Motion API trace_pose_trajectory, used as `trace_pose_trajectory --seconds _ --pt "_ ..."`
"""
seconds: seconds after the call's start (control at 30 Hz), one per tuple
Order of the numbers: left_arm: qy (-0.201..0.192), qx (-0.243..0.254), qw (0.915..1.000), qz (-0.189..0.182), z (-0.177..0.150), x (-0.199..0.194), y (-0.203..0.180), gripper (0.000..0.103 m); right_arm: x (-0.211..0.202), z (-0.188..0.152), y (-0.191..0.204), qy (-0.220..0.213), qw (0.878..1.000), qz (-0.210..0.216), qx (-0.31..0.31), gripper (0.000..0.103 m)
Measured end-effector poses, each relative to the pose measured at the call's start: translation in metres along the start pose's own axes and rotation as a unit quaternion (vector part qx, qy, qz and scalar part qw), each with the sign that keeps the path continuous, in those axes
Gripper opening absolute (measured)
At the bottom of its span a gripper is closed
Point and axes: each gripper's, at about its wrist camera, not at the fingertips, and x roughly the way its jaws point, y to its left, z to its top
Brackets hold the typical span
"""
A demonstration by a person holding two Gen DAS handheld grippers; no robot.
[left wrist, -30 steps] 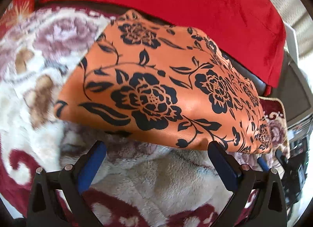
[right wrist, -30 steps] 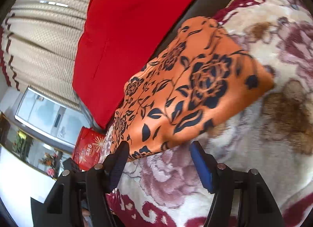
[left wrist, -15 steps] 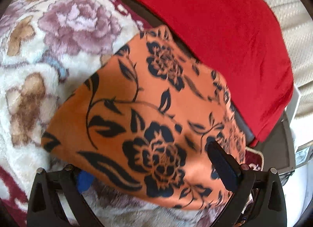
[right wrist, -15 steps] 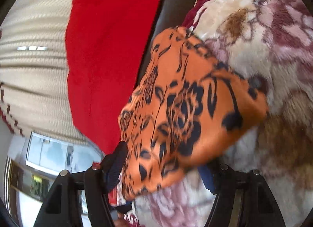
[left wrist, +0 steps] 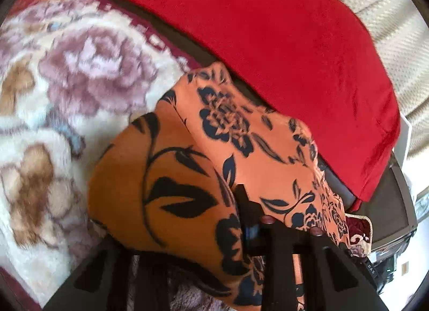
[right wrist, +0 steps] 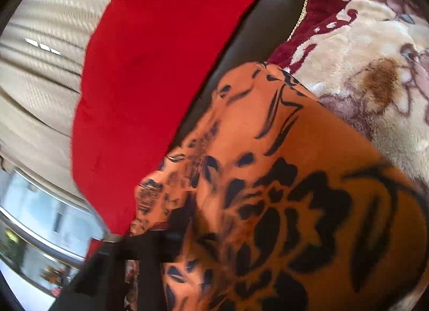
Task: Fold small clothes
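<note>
An orange garment with black flowers [left wrist: 241, 136] lies bunched on a fleece blanket. In the left wrist view its near end fills the space between my left gripper's [left wrist: 214, 230] jaws. They are closing and pinch the cloth. One dark finger [left wrist: 248, 211] shows; the cloth hides the other. In the right wrist view, which is blurred, the same garment [right wrist: 295, 176] drapes over my right gripper [right wrist: 214, 244]. Its jaws are closing too, with the cloth puckered between them. Only the left finger [right wrist: 174, 236] shows.
A flowered cream and maroon fleece blanket [left wrist: 67, 96] [right wrist: 375, 56] covers the seat. A red cushion [left wrist: 281, 42] [right wrist: 161, 69] leans against the dark sofa back [right wrist: 257, 34] right behind the garment. A beige curtain [left wrist: 388, 15] hangs beyond.
Both grippers have moved forward from in front of the garment onto its ends. Their wide jaws have narrowed, and the cloth now bunches up and covers one finger of each.
</note>
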Motion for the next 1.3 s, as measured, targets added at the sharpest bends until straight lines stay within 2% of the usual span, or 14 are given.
trace_pose_trajectory --seconds 0.07,0.2,0.47,0.6,0.67,0.73,0.8,0.83,0.87,0.9,0.97,1.07,1.17,1.3 --pt "-0.012 0.012 0.9998 -0.010 0.005 -0.010 -0.001 0.021 -0.009 -0.004 0.014 -0.021 0.999 -0.021 -0.045 0.022" --pt "-0.038 0.040 0.9982 -0.026 0.010 -0.035 -0.010 0.019 -0.031 -0.022 0.060 -0.070 0.982 -0.052 -0.169 0.019" --pt "-0.040 0.094 0.9944 -0.025 -0.016 -0.127 0.001 0.019 -0.098 -0.056 0.065 -0.081 0.979 -0.015 -0.186 0.019" --pt "0.036 0.135 0.9891 0.045 -0.047 -0.113 0.018 0.024 -0.101 -0.074 0.051 -0.036 0.983 -0.022 -0.180 0.021" --pt "0.069 0.120 0.9896 0.038 -0.049 -0.107 0.036 0.029 -0.087 -0.076 0.031 0.023 0.989 -0.044 -0.141 0.023" --pt "0.073 0.101 0.9920 0.017 -0.042 -0.116 0.045 0.033 -0.084 -0.075 0.013 0.050 0.995 -0.041 -0.081 0.025" --pt "0.060 0.103 0.9929 0.006 -0.033 -0.131 0.045 0.034 -0.091 -0.072 0.007 0.052 0.996 -0.036 -0.062 0.032" --pt "0.049 0.107 0.9931 0.000 -0.029 -0.140 0.043 0.034 -0.097 -0.072 0.007 0.047 0.996 -0.041 -0.065 0.042" --pt "0.043 0.109 0.9931 -0.004 -0.026 -0.146 0.041 0.035 -0.107 -0.072 0.007 0.040 0.996 -0.048 -0.068 0.062" --pt "0.036 0.109 0.9934 -0.009 -0.022 -0.154 0.039 0.036 -0.115 -0.071 0.005 0.032 0.996 -0.053 -0.069 0.068" --pt "0.017 0.109 0.9939 0.000 -0.016 -0.168 0.039 0.042 -0.138 -0.068 -0.003 0.017 0.996 -0.060 -0.066 0.069" --pt "-0.042 0.112 0.9911 0.059 -0.004 -0.188 0.047 0.049 -0.171 -0.062 -0.013 0.001 0.995 -0.086 -0.058 0.069" --pt "-0.122 0.119 0.9771 0.128 0.003 -0.210 0.048 0.058 -0.202 -0.055 -0.013 -0.044 0.992 -0.095 -0.072 0.069" --pt "-0.130 0.183 0.9665 0.124 -0.009 -0.197 0.025 0.059 -0.198 -0.057 0.027 -0.079 0.984 -0.083 -0.134 0.069"
